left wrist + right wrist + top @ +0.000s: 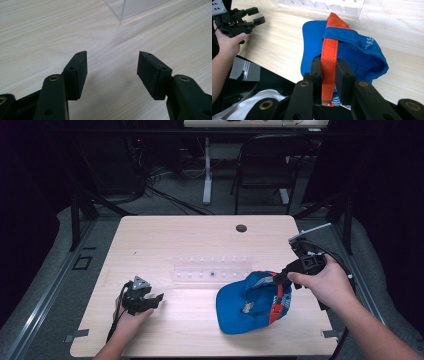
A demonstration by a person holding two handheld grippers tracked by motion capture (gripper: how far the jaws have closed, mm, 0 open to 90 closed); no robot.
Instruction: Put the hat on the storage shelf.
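A blue cap [247, 300] with an orange strap [276, 301] lies on the wooden table [165, 240] at the front right. In the right gripper view the blue cap [357, 47] is partly lifted by its orange strap [329, 53]. My right gripper [283, 277] is shut on that strap, the jaws pinching it from both sides [328, 71]. My left gripper [156, 299] rests low over the table at the front left, open, with bare wood between its jaws [112, 71]. It also appears in the right gripper view as the left gripper [257, 16], held by a hand.
A clear plastic tray [212, 268] lies across the table's middle, behind the cap; its corner [122, 15] is just ahead of the left gripper. A round cable hole [241, 228] sits near the far edge. A folding chair [265, 165] and desk leg stand beyond the table.
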